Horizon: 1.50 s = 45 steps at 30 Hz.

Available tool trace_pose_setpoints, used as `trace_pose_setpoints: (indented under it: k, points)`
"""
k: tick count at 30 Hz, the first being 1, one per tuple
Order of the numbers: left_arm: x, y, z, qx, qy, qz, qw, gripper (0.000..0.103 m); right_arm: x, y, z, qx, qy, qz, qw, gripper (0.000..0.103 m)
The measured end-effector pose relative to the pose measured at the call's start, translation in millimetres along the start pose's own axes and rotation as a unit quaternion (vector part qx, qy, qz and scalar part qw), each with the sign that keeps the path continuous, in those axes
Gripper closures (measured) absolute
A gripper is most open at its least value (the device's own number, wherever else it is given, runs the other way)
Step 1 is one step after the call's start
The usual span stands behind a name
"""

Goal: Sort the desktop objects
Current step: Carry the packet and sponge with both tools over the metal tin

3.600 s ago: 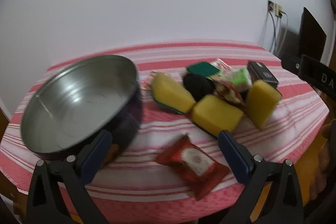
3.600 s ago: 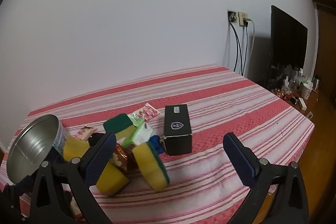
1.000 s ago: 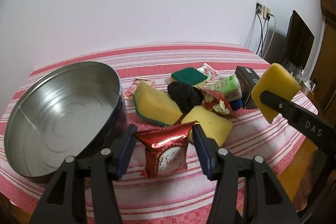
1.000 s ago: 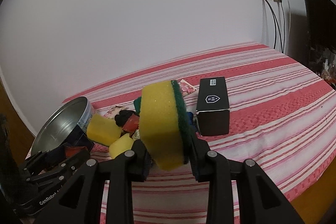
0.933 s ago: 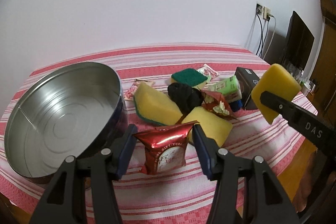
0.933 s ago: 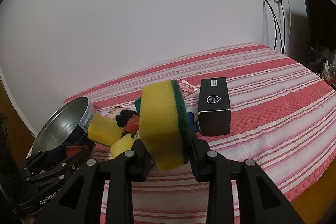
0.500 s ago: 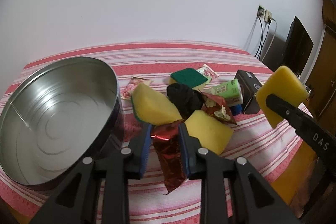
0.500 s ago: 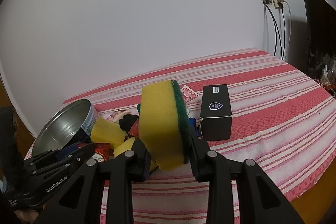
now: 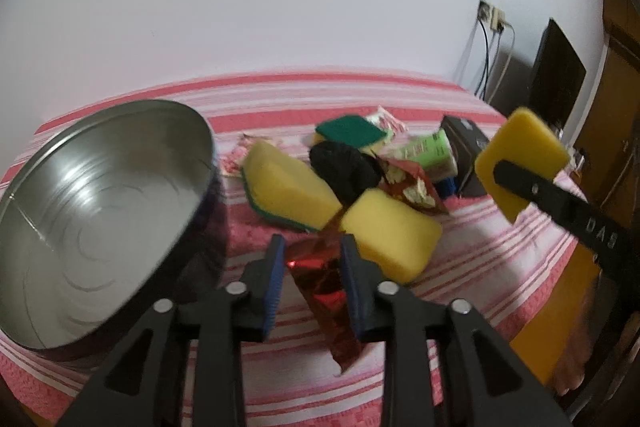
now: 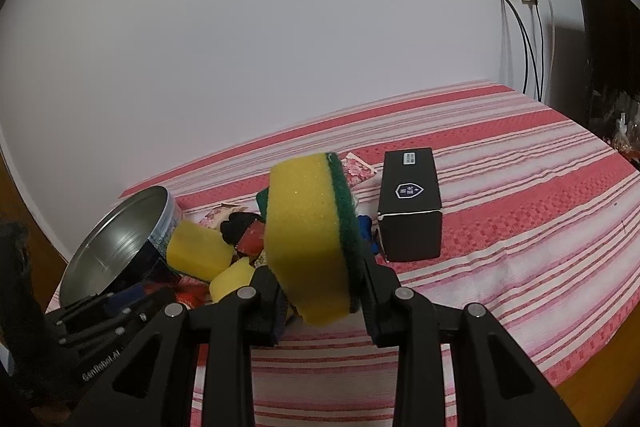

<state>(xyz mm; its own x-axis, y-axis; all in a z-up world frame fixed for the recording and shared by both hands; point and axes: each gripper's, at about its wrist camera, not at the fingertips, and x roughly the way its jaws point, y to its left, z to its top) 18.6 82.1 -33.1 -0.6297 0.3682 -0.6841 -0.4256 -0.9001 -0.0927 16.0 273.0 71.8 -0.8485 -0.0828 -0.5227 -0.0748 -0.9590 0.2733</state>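
**Both grippers loaded above a striped tablecloth**

A wide metal tin (image 9: 100,211) stood at the left end of the red-and-white striped tablecloth (image 9: 480,267), its open mouth tipped toward the camera. Just right of the tin, the left gripper (image 9: 313,281) had its blue-padded fingers pressed onto a crumpled red foil packet (image 9: 326,287), which hung clear of the cloth. Beyond the packet, to the right of the tin, lay a heap of things: two yellow sponges (image 9: 288,193), a black bundle (image 9: 344,169), a third sponge with its green side up (image 9: 350,131), a green carton (image 9: 432,155) and another red packet (image 9: 412,187). A black box (image 10: 410,205) sat on the far right side of the heap. Farthest from the tin, the right gripper (image 10: 318,297) pinched a yellow sponge with a green scouring face (image 10: 308,239), held on edge in the air above the cloth.
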Motion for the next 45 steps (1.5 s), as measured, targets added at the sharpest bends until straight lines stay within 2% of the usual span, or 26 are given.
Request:
trace_pose_setpoints:
  k: [2, 4, 6, 8, 13, 15, 16, 18, 20, 21, 29, 39, 45]
  points:
    - [5, -6, -2, 0.008, 0.011, -0.002, 0.9999, 0.045, 0, -4, 0, 0.004, 0.001, 0.0, 1.0, 0.07]
    - [11, -12, -5, 0.014, 0.019, 0.004, 0.9997, 0.038, 0, -6, 0, 0.008, 0.0, -0.001, 1.0, 0.07]
    - [16, -18, -7, 0.017, 0.032, -0.006, 0.9993, 0.038, -1, -10, 0, 0.012, 0.0, -0.001, 1.0, 0.07]
    - [19, -21, -10, 0.014, 0.044, -0.008, 0.9989, 0.032, -1, -11, -1, 0.014, 0.0, -0.001, 1.0, 0.07]
    - [22, -25, -15, 0.015, 0.055, 0.025, 0.998, 0.027, -3, -13, -1, 0.018, 0.0, 0.001, 1.0, 0.07]
    - [31, -23, -20, 0.008, 0.081, 0.035, 0.996, 0.026, -3, -13, -1, 0.019, 0.0, 0.001, 1.0, 0.07]
    - [29, -24, -22, 0.013, 0.065, 0.039, 0.997, 0.026, -3, -13, -1, 0.02, 0.0, 0.003, 1.0, 0.07]
    - [27, -21, -24, 0.011, 0.062, 0.036, 0.9974, 0.032, -4, -14, 0, 0.021, 0.0, 0.005, 1.0, 0.07]
    - [24, -19, -23, 0.015, 0.053, 0.033, 0.9979, 0.057, -4, -14, 0, 0.021, 0.0, 0.004, 1.0, 0.07]
    - [23, -17, -23, 0.015, 0.052, 0.033, 0.998, 0.061, -4, -15, 0, 0.021, 0.0, 0.004, 1.0, 0.07]
    - [15, -12, -22, 0.002, 0.05, 0.014, 0.9987, 0.063, -9, -11, 1, 0.02, -0.006, 0.005, 1.0, 0.07]
    - [-12, 2, -5, -0.002, -0.005, 0.023, 0.9997, 0.063, -14, 3, 4, 0.001, -0.013, 0.01, 1.0, 0.07]
    - [-22, 15, 7, -0.015, -0.036, 0.039, 0.9985, 0.063, -16, 27, 5, -0.027, -0.014, 0.03, 0.999, 0.07]
